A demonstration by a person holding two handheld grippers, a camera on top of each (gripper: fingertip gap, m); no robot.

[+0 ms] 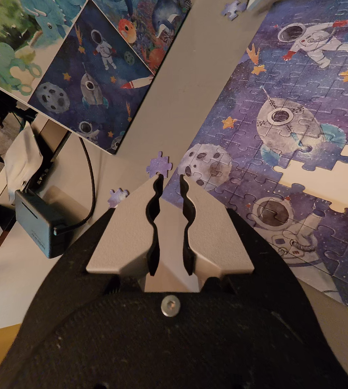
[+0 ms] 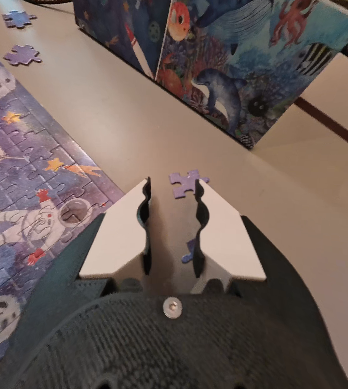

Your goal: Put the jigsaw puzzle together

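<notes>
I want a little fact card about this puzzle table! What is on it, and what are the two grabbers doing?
puzzle: partly built purple space jigsaw, flat on the beige table, gaps showing
box: picture-covered cardboard puzzle box, standing beside the jigsaw
loose pieces: one small purple piece just ahead of the left gripper; another purple piece at the right gripper's tips
left gripper: open, holding nothing
right gripper: open, holding nothing
other: dark power adapter with cable, left table edge
</notes>
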